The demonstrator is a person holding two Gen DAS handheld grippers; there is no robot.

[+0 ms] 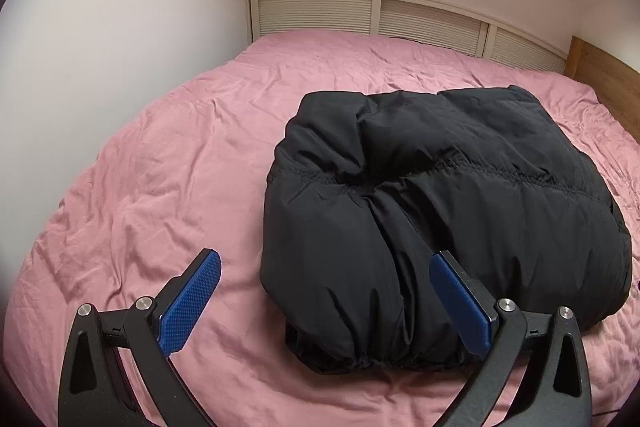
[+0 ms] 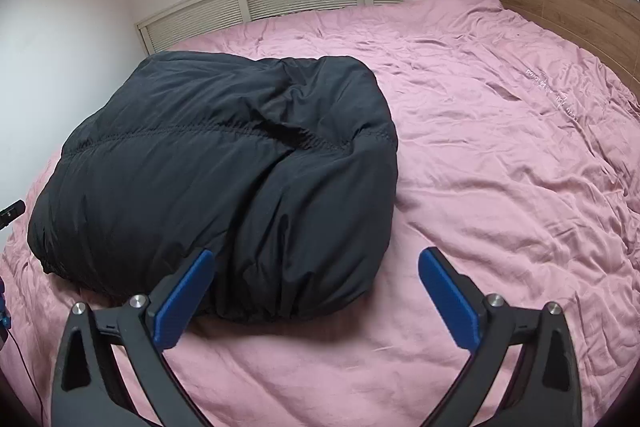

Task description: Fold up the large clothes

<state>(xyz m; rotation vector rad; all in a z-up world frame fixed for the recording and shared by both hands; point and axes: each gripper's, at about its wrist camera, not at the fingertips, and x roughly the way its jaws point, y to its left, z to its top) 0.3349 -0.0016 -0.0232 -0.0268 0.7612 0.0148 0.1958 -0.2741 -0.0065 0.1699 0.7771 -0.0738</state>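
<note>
Left wrist view: a puffy black quilted jacket (image 1: 440,211), folded into a thick bundle, was seen lying on the wrinkled pink bedsheet (image 1: 160,187). Its long axis was judged to run from the near edge toward the slatted white panel (image 1: 360,15). The left gripper (image 1: 324,291) was held wide open and empty; the right gripper (image 2: 316,287) likewise, nothing being pinched.
</note>
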